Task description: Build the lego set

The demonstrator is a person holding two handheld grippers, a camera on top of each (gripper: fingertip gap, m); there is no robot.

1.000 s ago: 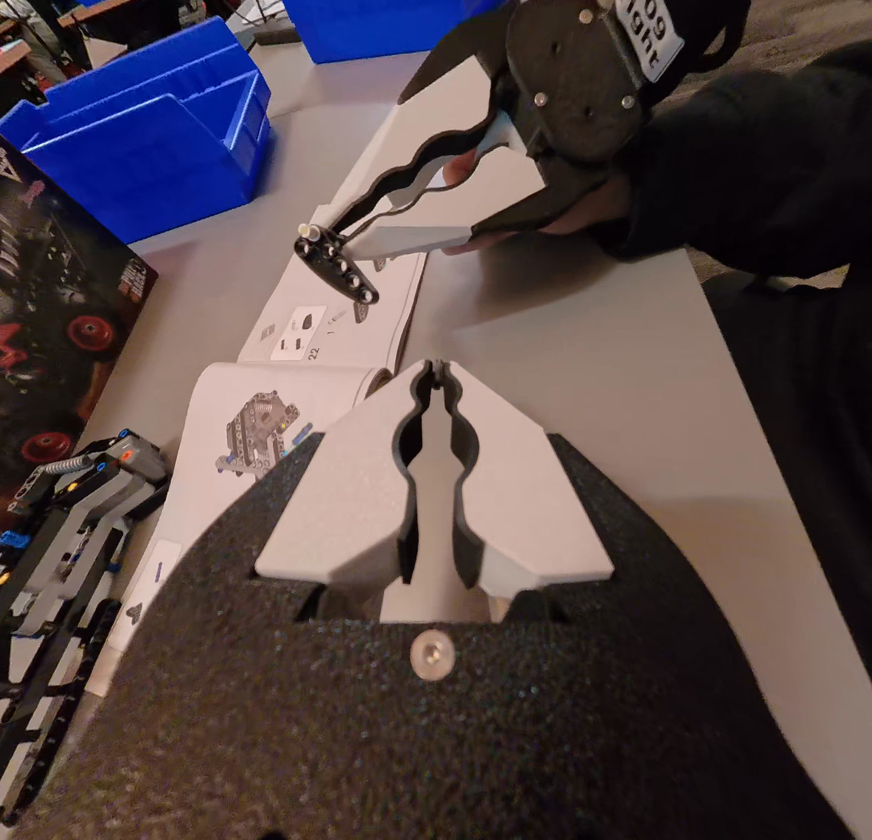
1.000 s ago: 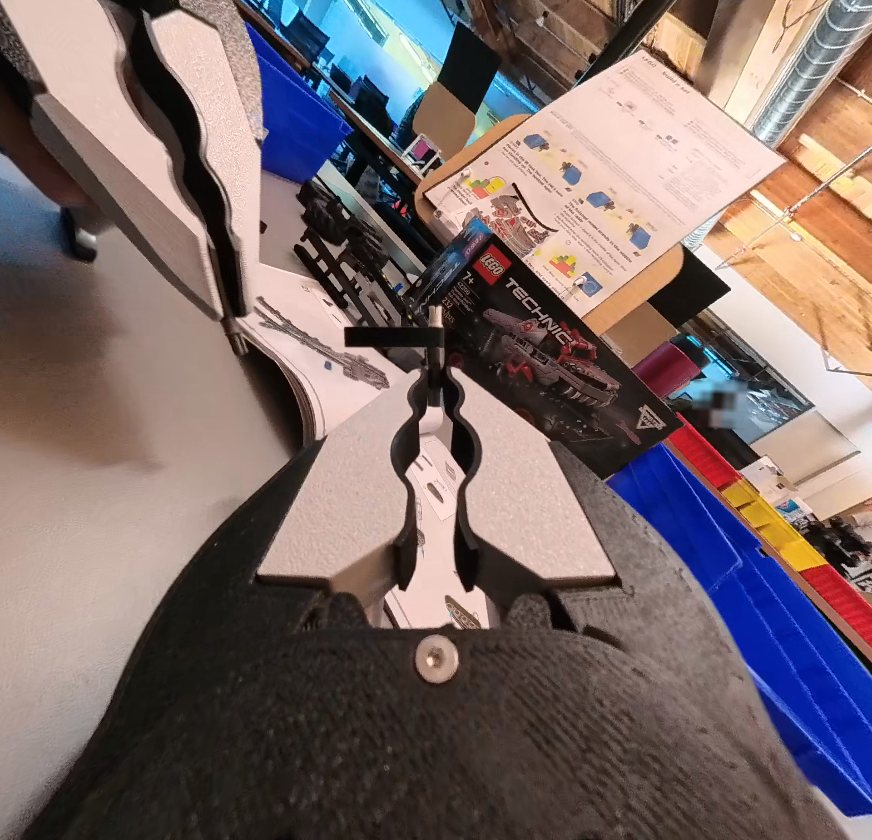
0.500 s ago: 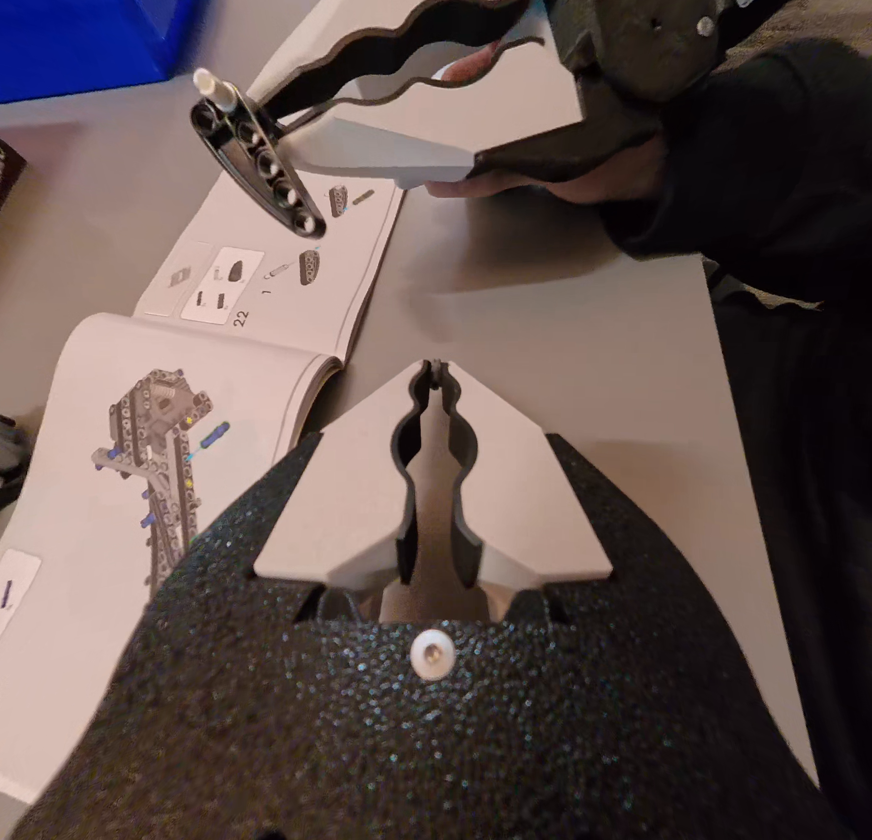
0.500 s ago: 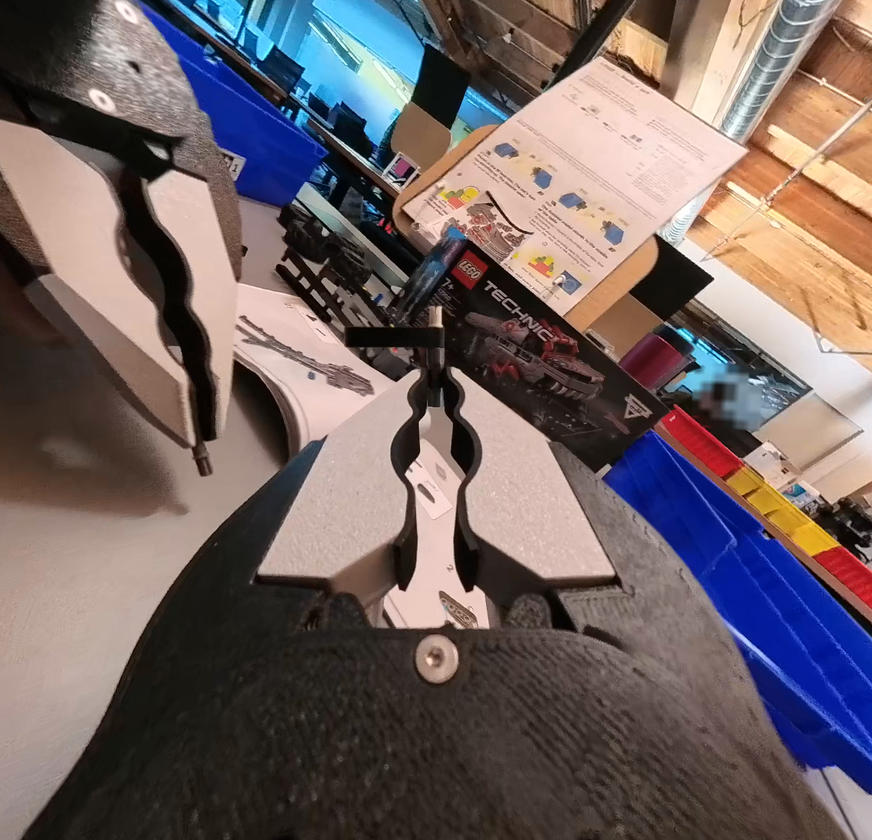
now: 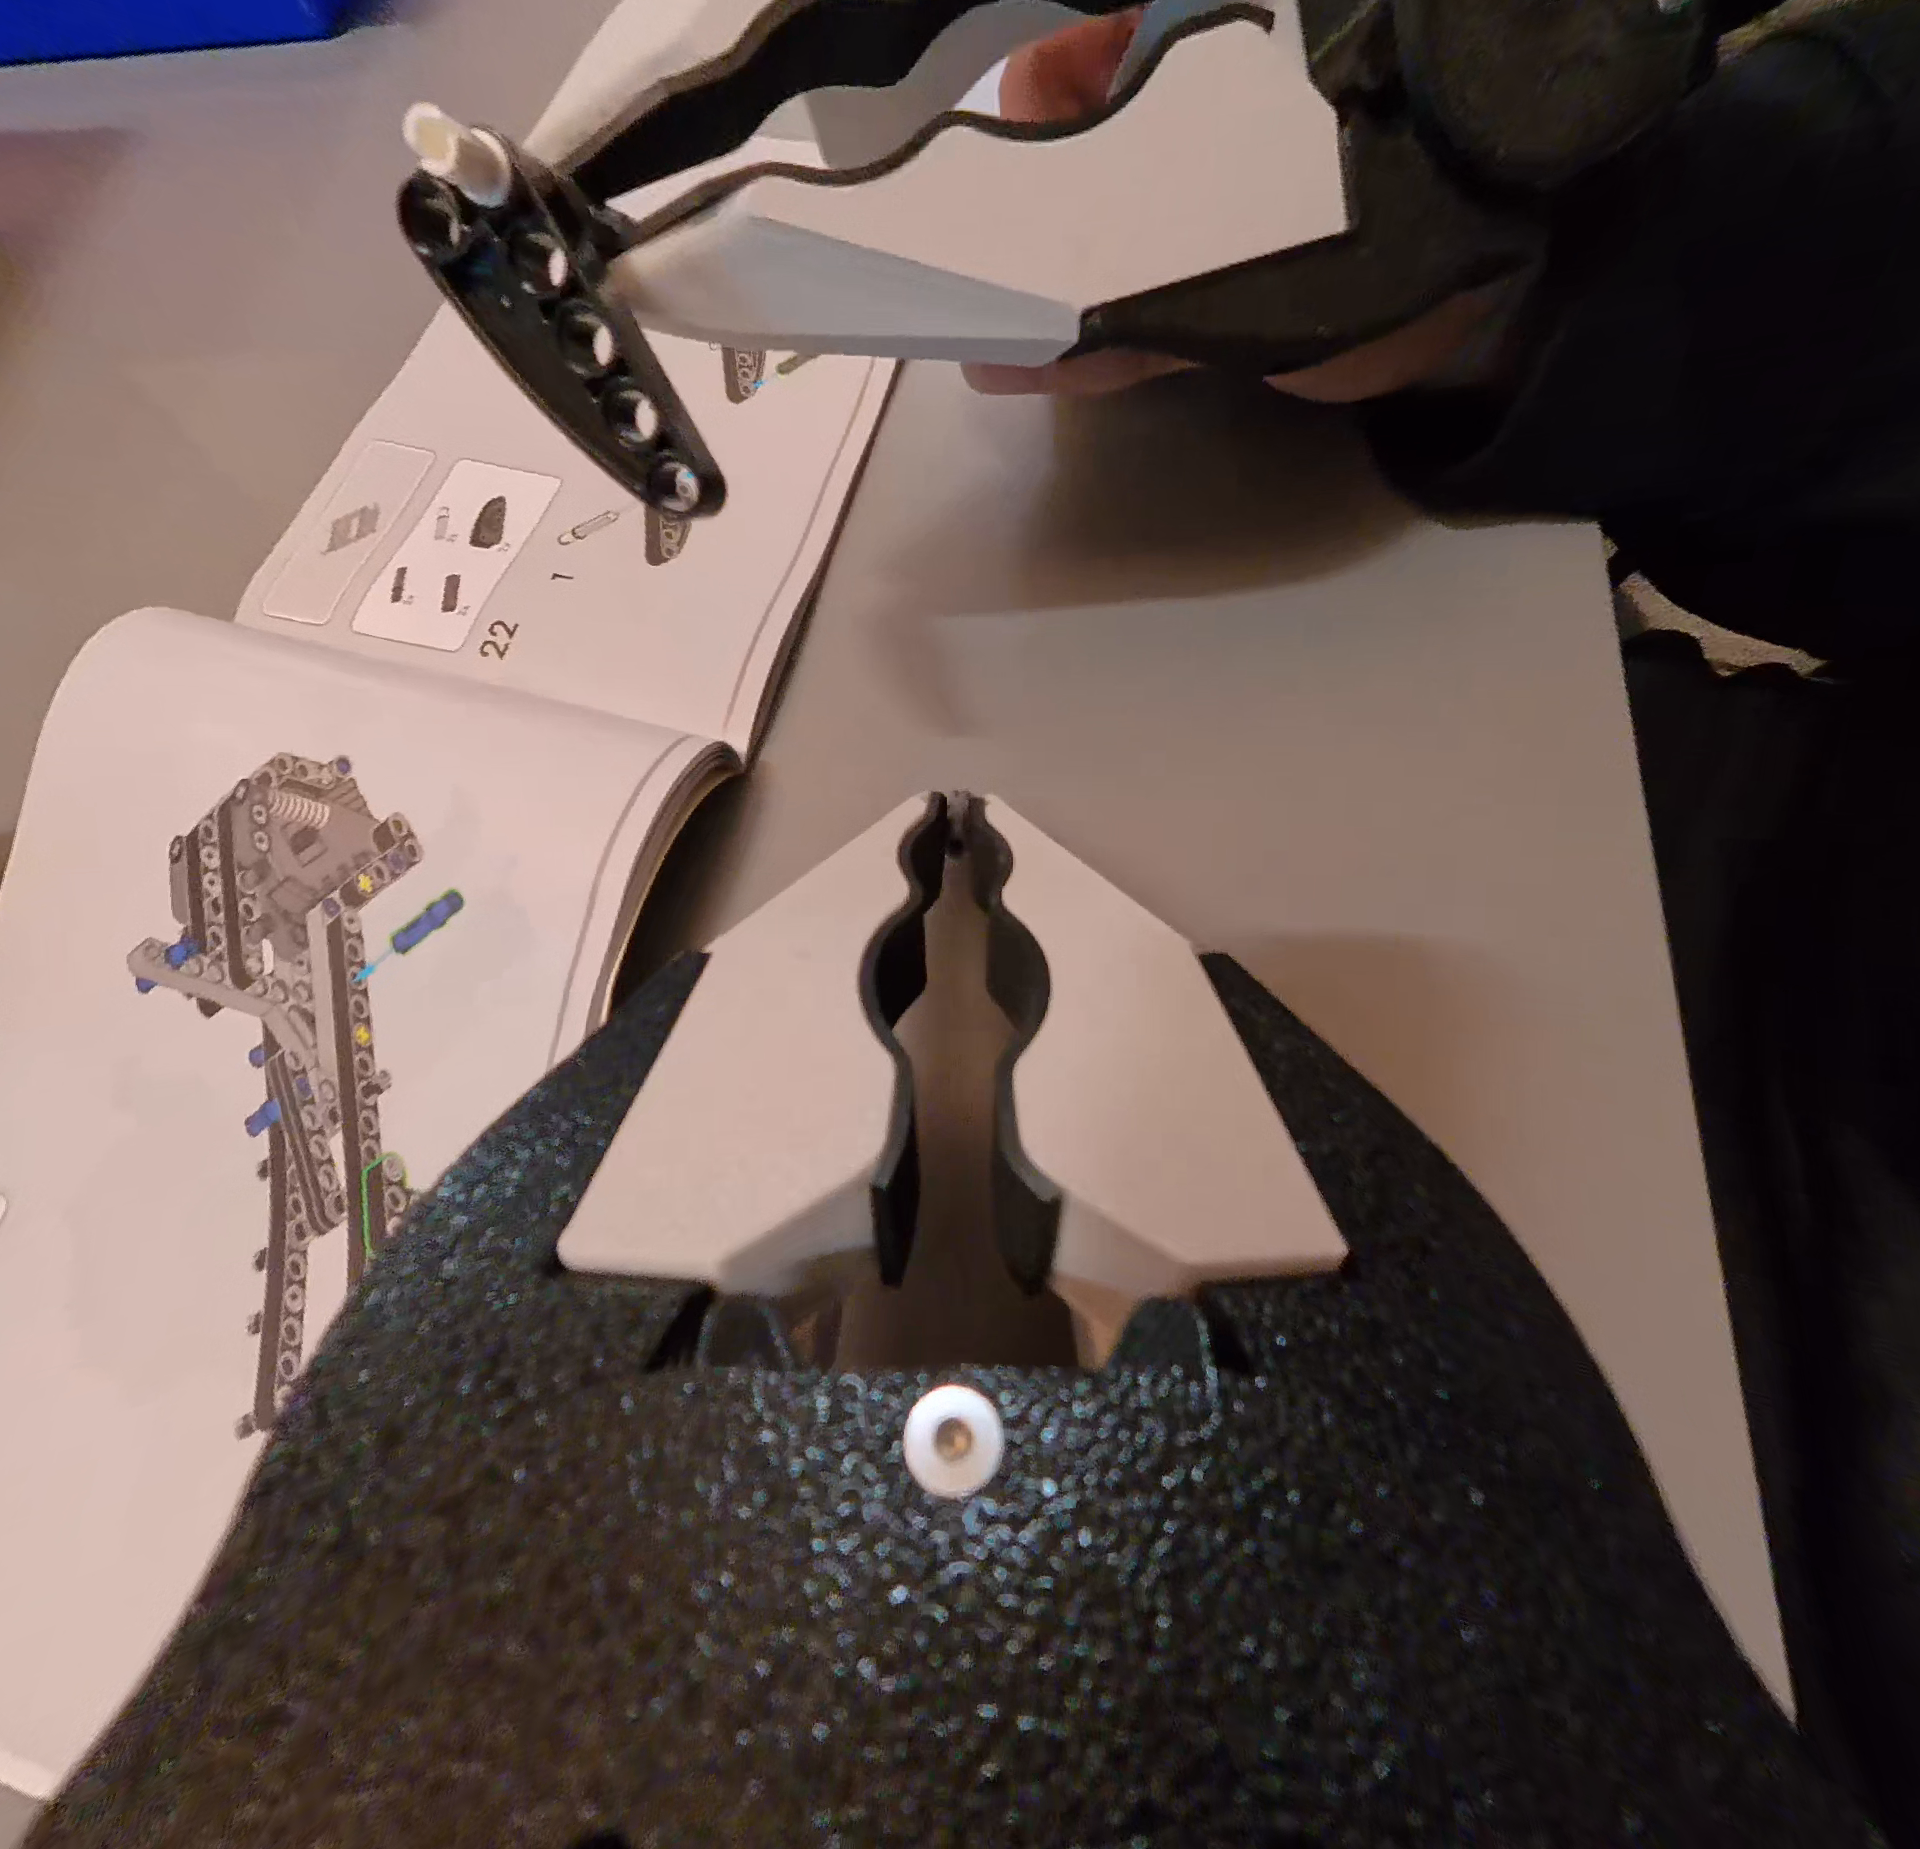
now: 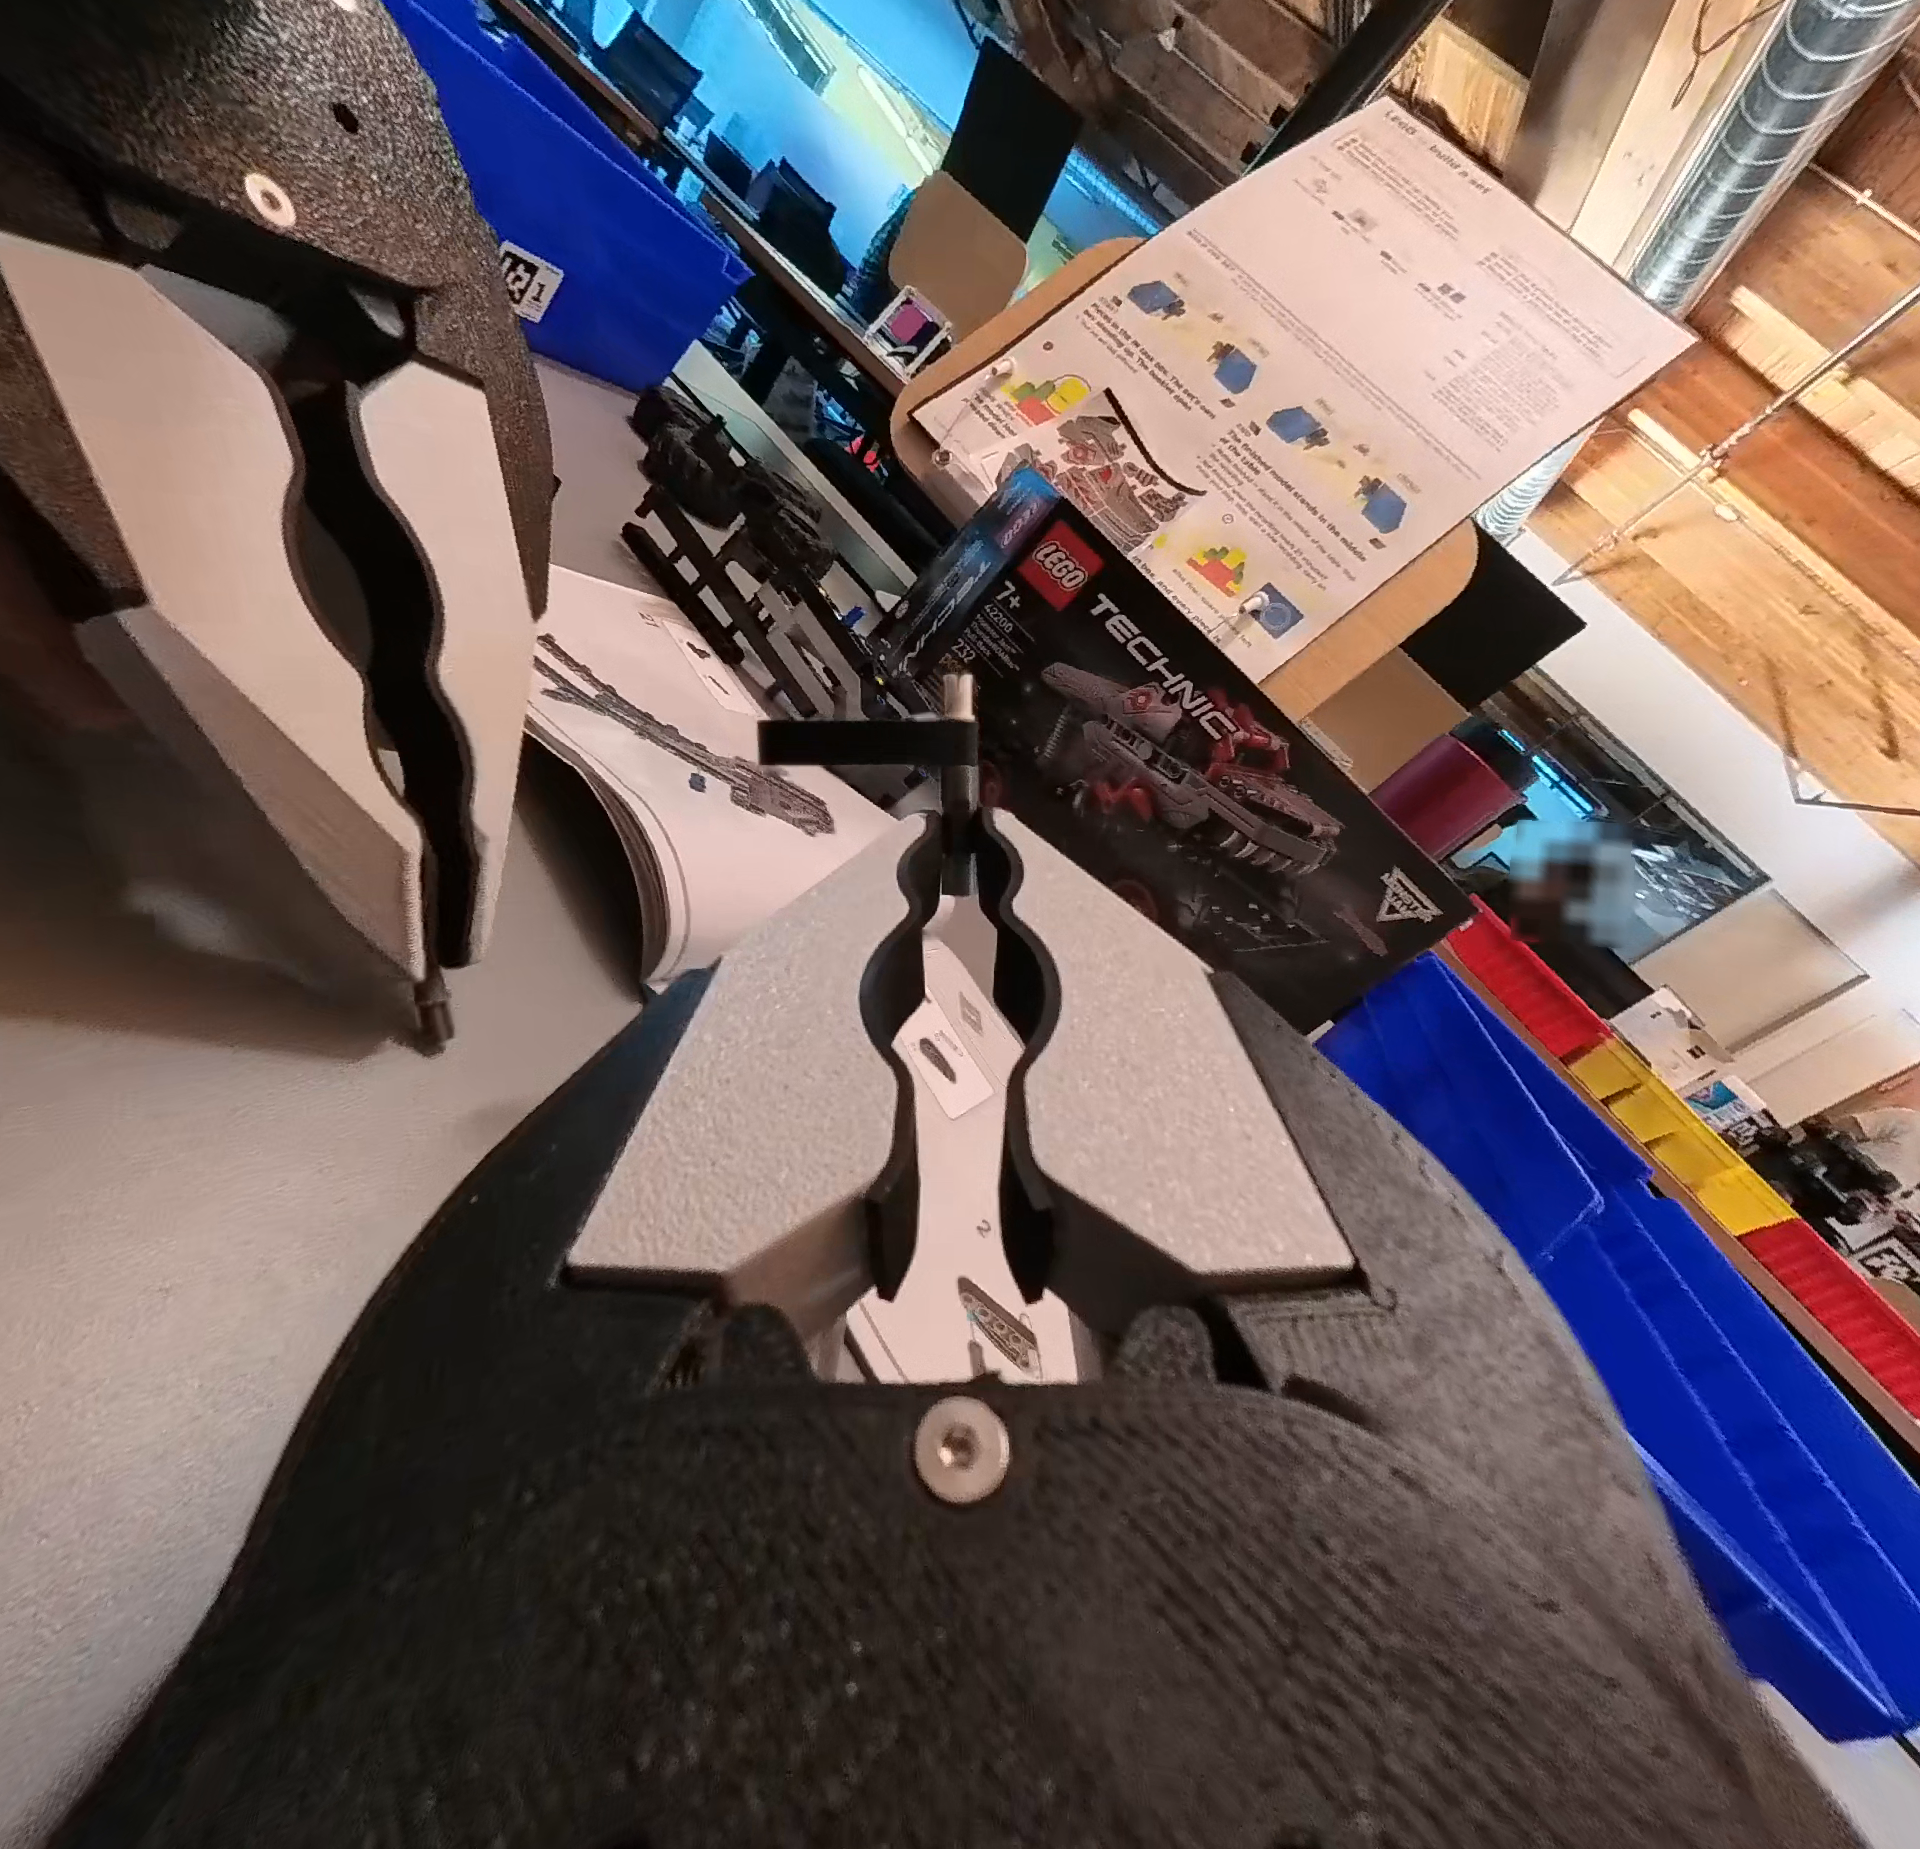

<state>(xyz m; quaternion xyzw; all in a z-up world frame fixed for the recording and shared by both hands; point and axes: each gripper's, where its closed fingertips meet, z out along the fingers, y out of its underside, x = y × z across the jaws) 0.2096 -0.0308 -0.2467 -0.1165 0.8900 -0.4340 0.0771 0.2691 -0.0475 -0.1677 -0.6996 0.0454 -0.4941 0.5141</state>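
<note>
My right gripper [image 6: 958, 843] is shut on a black beam [image 6: 862, 739] with a row of holes, held in the air. A light pin [image 6: 961, 703] sits in the beam's end hole. In the left wrist view the beam [image 5: 566, 329] hangs over the open instruction booklet [image 5: 520, 708], with the light pin [image 5: 452, 142] at its upper end and the right gripper [image 5: 597, 215] behind it. My left gripper [image 5: 954, 812] is shut on a small black pin; the pin [image 6: 431, 1015] pokes out of its tips [image 6: 436, 968] just above the grey table [image 5: 1247, 760].
The set's box [image 6: 1195, 812] stands behind the booklet [image 6: 727, 864]. A partly built black model [image 6: 727, 552] lies farther back. Blue bins [image 6: 1662, 1384] line the right side. A board with a printed sheet [image 6: 1299, 397] stands behind the box. A person's dark sleeve [image 5: 1714, 449] is at the right. My hands' fingertips stand some 10 cm from each other.
The two grippers have drawn closer together. The beam now looks larger and nearer in the left wrist view. The left gripper has swung more upright, tips down, in the right wrist view.
</note>
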